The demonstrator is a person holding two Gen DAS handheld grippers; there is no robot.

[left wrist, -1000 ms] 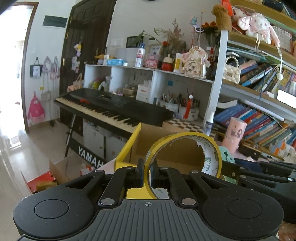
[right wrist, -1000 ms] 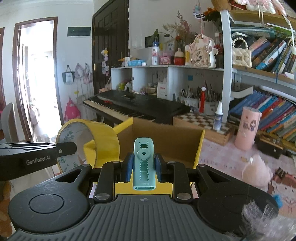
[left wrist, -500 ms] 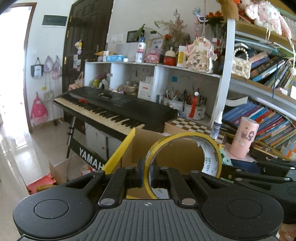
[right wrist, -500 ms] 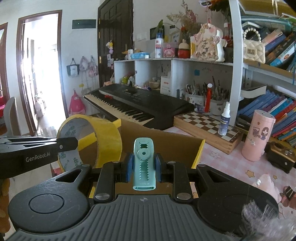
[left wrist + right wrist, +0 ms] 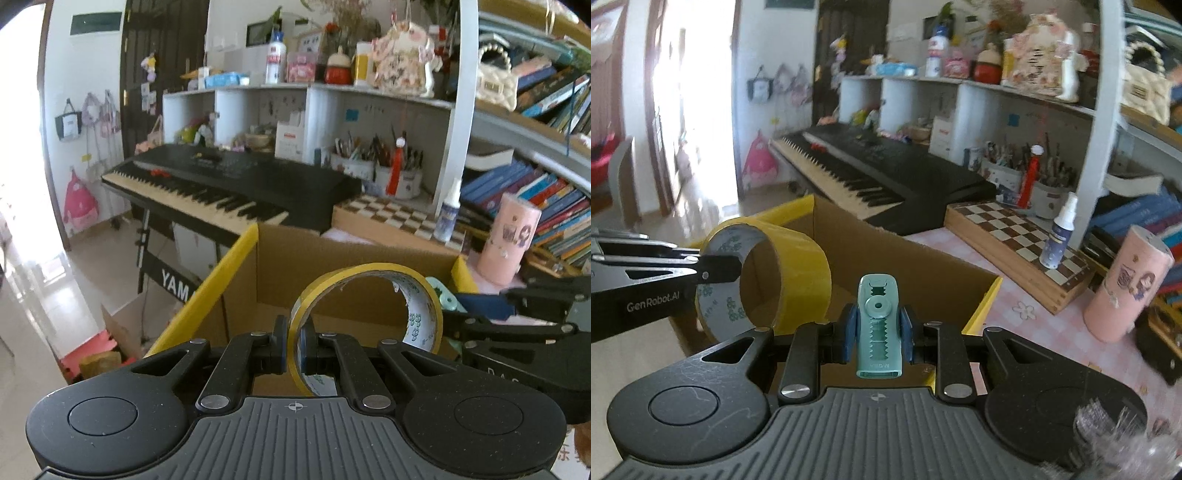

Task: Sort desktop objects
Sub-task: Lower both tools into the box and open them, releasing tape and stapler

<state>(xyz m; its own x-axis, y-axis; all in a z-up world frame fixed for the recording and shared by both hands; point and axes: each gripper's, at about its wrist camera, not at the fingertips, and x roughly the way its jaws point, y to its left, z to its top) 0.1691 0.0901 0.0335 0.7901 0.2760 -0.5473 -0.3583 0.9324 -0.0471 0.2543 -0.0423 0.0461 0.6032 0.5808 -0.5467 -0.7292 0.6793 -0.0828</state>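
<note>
I'm holding two things at once here. My left gripper point(image 5: 293, 345) is pinching the wall of a yellow tape roll point(image 5: 369, 306), pads closed tight on the band, one inside the ring and one outside, so the roll is standing on edge ahead of the fingers. My right gripper point(image 5: 877, 334) is clamping a small teal plastic tool point(image 5: 879, 325) (toothed along its face, with a round hole near the top; I can't tell exactly what it is) upright between narrow-set blue pads.

Both are hanging over the open cardboard box point(image 5: 332, 258) with its yellow-edged flaps, the tape roll to the left of the teal tool. From the right wrist I'm seeing the left gripper's black fingers reaching in at the roll point(image 5: 764, 273), just above the box's near left corner point(image 5: 923, 266).

Beyond the box, a pink cylinder point(image 5: 1126, 284), a spray bottle point(image 5: 1058, 236) and a chessboard point(image 5: 1015, 236) are sitting on the pink desk, with a black keyboard point(image 5: 229, 184) behind.
</note>
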